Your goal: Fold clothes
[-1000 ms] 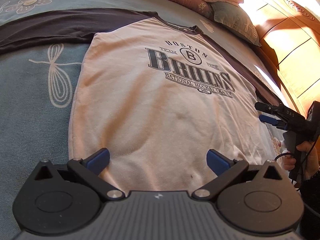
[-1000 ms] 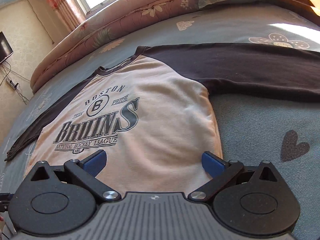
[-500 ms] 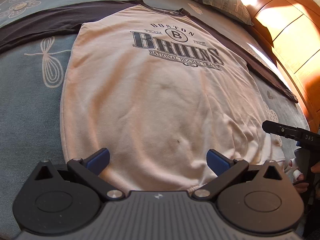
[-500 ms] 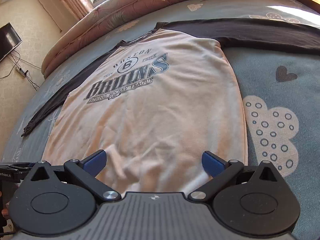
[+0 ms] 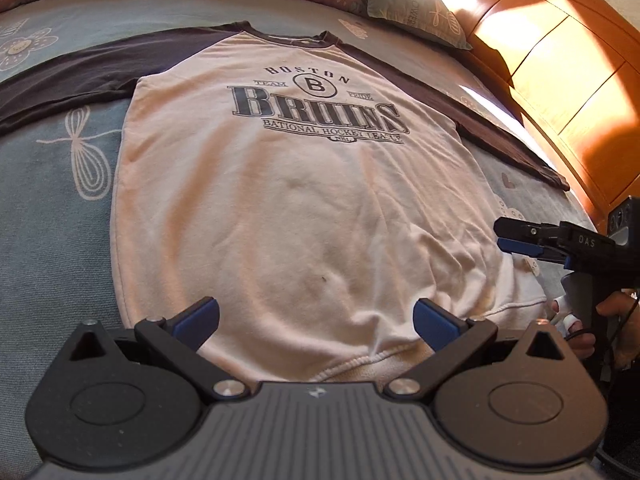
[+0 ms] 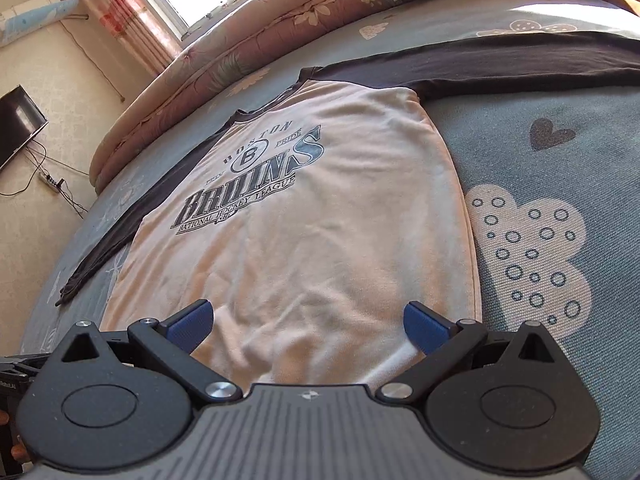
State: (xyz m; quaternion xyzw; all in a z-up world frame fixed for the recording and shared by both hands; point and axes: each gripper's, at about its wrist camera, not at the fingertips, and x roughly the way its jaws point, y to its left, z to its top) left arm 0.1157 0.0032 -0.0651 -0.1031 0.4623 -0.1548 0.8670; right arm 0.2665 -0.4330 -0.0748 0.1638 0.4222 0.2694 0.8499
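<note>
A cream raglan shirt with dark sleeves and a "Boston Bruins" print lies face up and flat on the bed, sleeves spread out. Its hem is nearest to me and slightly rumpled at the right corner. My left gripper hovers open over the hem, nothing between its blue pads. My right gripper is open too, over the shirt near its lower right part. In the left wrist view the right gripper shows side-on at the shirt's right hem corner, held by a hand.
The bed has a blue-grey patterned cover. A rolled pink quilt and a pillow lie beyond the collar. A wooden headboard runs along the right. A wall with a TV and cables stands left of the bed.
Both grippers have drawn back from the chest of the shirt toward its hem, so more of the shirt and the hem edge now show. Both stayed open.
</note>
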